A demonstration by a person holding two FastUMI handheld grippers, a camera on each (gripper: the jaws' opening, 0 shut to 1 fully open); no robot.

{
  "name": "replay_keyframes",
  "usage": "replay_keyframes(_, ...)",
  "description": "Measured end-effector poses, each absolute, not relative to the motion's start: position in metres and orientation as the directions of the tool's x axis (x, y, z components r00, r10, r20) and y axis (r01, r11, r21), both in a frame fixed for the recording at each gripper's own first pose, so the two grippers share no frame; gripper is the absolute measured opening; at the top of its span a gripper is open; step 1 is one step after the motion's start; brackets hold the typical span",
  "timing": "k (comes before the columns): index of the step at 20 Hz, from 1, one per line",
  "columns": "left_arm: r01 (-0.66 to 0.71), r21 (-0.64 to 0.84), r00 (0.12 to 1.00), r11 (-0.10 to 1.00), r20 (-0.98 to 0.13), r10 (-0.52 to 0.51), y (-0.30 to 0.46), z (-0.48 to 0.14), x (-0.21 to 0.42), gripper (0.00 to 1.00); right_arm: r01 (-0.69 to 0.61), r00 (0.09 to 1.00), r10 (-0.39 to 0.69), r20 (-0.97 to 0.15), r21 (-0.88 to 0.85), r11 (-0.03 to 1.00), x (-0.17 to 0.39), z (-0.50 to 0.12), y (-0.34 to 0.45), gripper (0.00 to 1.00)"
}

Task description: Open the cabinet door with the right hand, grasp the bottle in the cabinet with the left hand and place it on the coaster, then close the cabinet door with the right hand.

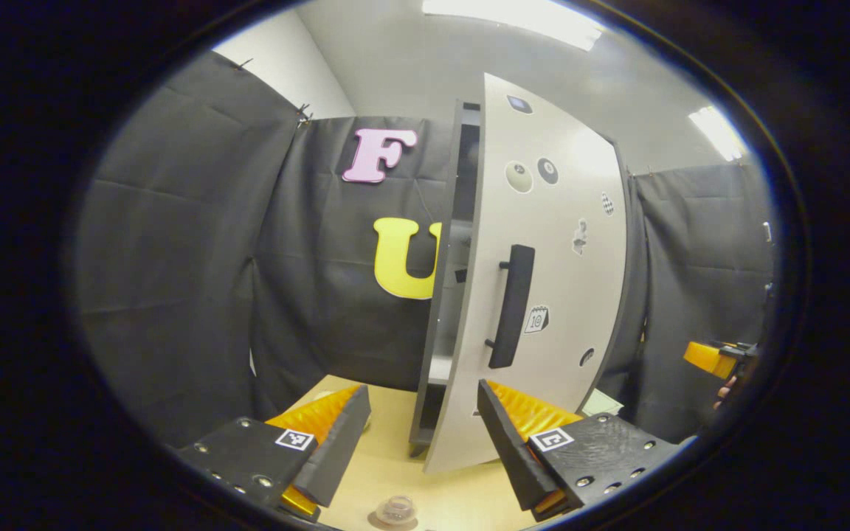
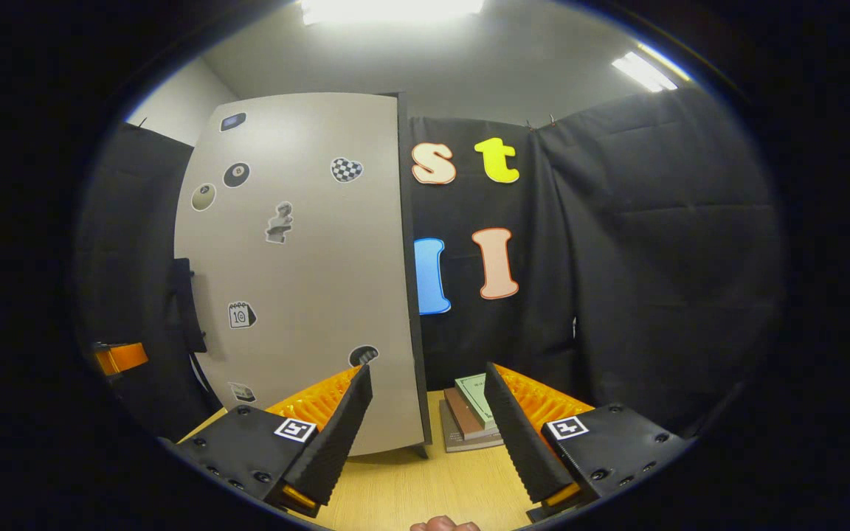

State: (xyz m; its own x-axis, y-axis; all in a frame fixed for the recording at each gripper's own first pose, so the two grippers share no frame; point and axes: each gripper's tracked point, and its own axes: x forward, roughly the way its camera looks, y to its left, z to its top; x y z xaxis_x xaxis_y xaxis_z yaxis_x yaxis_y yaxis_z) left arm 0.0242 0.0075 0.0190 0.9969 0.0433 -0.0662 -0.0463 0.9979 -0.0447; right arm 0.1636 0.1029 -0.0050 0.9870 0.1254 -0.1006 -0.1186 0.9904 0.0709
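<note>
A grey cabinet door [image 1: 565, 243] with stickers and a black bar handle [image 1: 511, 306] stands slightly ajar. A narrow gap on its handle side shows the dim cabinet interior [image 1: 463, 221]. My left gripper [image 1: 423, 389] is open just in front of the door's lower edge and holds nothing. Below it, a small clear round thing [image 1: 395, 509], perhaps a bottle's top, sits on the table. In the right gripper view the same door [image 2: 299, 273] and its handle [image 2: 185, 306] stand ahead to the left. My right gripper [image 2: 429, 372] is open near the door's hinge side, with nothing between its fingers.
A light wooden table [image 2: 425, 487] carries the cabinet. A stack of books [image 2: 473, 413] lies right of the cabinet, against the black cloth wall. The other gripper appears far right in the left gripper view [image 1: 713, 358] and far left in the right gripper view [image 2: 121, 358].
</note>
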Motion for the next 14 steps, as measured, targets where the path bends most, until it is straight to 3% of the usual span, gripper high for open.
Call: replay_keyframes(14, -0.038, 0.006, 0.996, 0.999, -0.082, 0.039, -0.01, 0.011, 0.032, 0.88, -0.121, 0.989, 0.128, -0.075, 0.096, 0.988, 0.165, -0.006, 0.091, 0.98)
